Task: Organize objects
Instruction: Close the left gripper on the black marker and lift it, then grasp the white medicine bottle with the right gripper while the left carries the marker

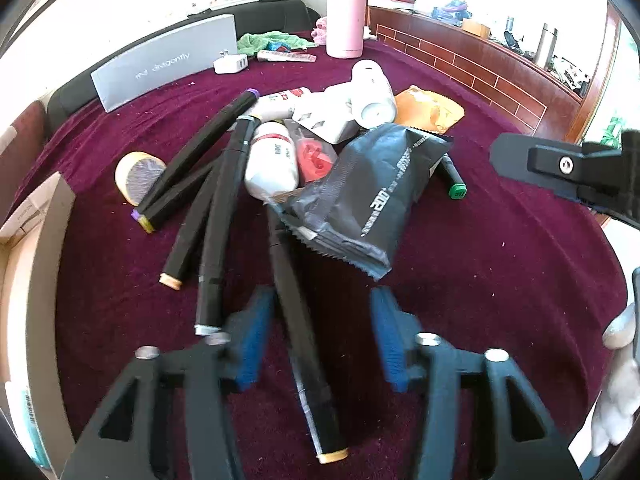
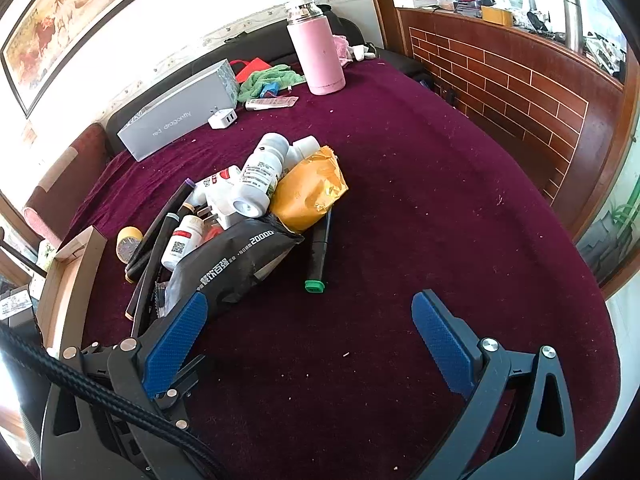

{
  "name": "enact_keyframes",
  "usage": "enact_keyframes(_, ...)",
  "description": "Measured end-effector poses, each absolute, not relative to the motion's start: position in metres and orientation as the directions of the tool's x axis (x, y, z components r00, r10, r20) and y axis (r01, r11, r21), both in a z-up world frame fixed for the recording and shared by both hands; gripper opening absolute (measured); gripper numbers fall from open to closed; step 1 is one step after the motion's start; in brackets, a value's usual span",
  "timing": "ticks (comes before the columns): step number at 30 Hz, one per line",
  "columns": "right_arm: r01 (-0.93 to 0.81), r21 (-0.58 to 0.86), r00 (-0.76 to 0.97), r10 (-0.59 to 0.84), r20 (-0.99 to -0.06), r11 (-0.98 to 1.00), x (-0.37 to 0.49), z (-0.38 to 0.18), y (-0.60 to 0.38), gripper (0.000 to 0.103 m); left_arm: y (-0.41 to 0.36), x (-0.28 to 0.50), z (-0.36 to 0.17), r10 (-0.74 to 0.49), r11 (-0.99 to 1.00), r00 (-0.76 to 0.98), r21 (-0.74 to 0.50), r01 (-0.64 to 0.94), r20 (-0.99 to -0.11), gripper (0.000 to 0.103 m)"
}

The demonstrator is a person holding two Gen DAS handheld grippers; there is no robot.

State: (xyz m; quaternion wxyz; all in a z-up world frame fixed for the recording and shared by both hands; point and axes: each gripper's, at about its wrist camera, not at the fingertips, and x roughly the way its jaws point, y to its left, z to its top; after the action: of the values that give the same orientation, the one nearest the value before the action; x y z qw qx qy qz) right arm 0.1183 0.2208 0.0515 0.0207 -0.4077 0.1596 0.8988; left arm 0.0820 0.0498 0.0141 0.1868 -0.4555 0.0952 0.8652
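Note:
A pile lies on the maroon cloth: several black markers (image 1: pixel 216 216), white bottles (image 1: pixel 272 158), a white plug adapter (image 1: pixel 328 118), a black foil packet (image 1: pixel 372 196), an orange packet (image 1: pixel 430 108) and a tape roll (image 1: pixel 138 176). My left gripper (image 1: pixel 320 336) is open, its blue pads either side of one black marker (image 1: pixel 300 340) that has an orange end cap. My right gripper (image 2: pixel 308 344) is open and empty, near the black packet (image 2: pixel 236 264) and a green-capped marker (image 2: pixel 318 256).
A cardboard box (image 1: pixel 36 280) stands at the left; it also shows in the right wrist view (image 2: pixel 68 280). At the back are a grey box (image 2: pixel 180 116), a white charger (image 2: pixel 222 118), a green cloth (image 2: pixel 268 78) and a pink flask (image 2: pixel 318 48). A brick-pattern wooden wall (image 2: pixel 520 92) runs along the right.

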Motion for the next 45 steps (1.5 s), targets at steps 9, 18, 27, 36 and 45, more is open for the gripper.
enact_keyframes(9,-0.160,0.256,-0.678,-0.082,-0.730,-0.953,0.118,0.071,0.221,0.103,-0.007,0.091,0.024,0.351,-0.914,-0.482,-0.181,-0.364,-0.803,0.011)
enact_keyframes(18,-0.122,0.300,-0.658,-0.149,-0.738,-0.946,0.061,0.093,0.205,0.103,-0.050,0.104,0.049,0.386,-0.917,-0.544,-0.246,-0.313,-0.745,0.011)
enact_keyframes(27,-0.211,0.254,-0.503,-0.118,-0.856,-0.944,-0.017,0.062,0.197,0.082,-0.087,0.109,0.052,0.388,-0.921,-0.570,-0.287,-0.262,-0.725,0.011)
enact_keyframes(36,-0.206,0.271,-0.431,-0.161,-0.888,-0.940,-0.025,0.042,0.186,0.032,-0.113,0.114,0.053,0.385,-0.922,-0.588,-0.316,-0.222,-0.711,0.011)
enact_keyframes(45,-0.080,0.378,-0.489,-0.294,-0.821,-0.923,0.002,0.075,0.168,0.032,-0.170,0.110,0.077,0.364,-0.920,-0.646,-0.365,-0.139,-0.671,0.011)
